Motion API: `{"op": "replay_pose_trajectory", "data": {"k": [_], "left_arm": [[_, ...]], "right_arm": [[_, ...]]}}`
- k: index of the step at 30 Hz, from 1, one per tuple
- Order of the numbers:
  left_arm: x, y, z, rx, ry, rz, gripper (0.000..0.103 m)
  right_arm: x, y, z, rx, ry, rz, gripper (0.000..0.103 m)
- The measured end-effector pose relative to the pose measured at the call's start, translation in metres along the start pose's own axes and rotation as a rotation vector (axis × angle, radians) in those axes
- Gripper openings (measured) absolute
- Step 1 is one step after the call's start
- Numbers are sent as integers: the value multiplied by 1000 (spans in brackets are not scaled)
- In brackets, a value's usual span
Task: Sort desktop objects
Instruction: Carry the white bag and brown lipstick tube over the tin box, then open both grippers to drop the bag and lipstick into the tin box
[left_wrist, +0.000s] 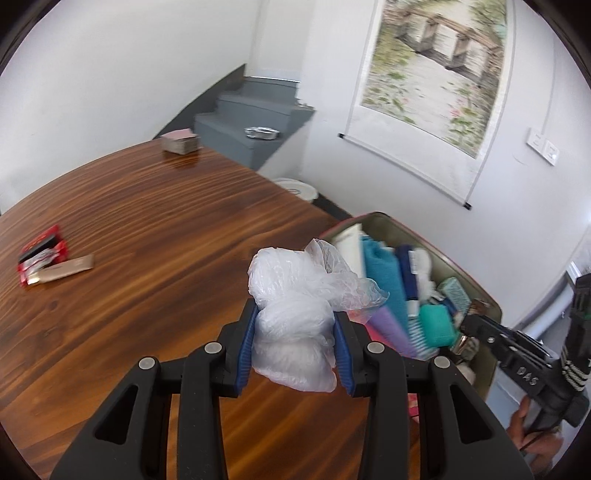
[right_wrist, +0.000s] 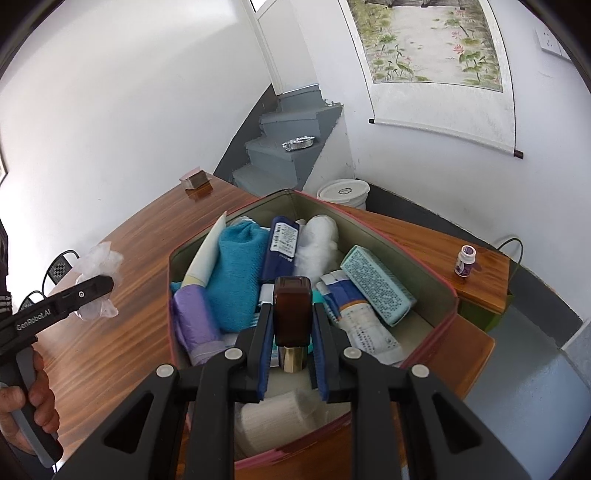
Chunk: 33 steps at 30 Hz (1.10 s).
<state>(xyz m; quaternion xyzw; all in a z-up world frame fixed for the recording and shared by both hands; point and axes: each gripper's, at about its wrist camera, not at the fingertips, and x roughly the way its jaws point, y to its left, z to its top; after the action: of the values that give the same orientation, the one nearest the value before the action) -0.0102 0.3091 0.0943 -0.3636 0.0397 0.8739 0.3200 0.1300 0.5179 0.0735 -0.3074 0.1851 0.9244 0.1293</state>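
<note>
A storage box (right_wrist: 424, 295) on a wooden table (left_wrist: 147, 221) already holds many sorted items. The left gripper (left_wrist: 295, 332) grips a crumpled plastic bag (left_wrist: 295, 295) just beside the box; the right gripper (right_wrist: 291, 332) clamps a brown bottle (right_wrist: 291, 310) above it. Red packets (left_wrist: 42, 254), a card stack (left_wrist: 181, 142) and a small pill bottle (right_wrist: 465, 260) remain outside

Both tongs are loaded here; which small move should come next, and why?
Probably lower the right tongs and release the brown bottle: it already hangs over the open box, while the left tongs hold the plastic bag beside the box, above the table.
</note>
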Motion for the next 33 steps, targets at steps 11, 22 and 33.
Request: {"op": "replay_pose_trajectory", "data": {"k": [11,22,33], "left_arm": [[18,-45,-1,68,37,-69,40],[30,-91,-10,154,68,-133,40],[32,-103,-14,130,82,-185,59]], "right_arm": [[11,-12,7,26,-17,-5,22],[-4,-28,13,96,-109,-8,23],[-12,-32,11,125,-138,-9,54]]}}
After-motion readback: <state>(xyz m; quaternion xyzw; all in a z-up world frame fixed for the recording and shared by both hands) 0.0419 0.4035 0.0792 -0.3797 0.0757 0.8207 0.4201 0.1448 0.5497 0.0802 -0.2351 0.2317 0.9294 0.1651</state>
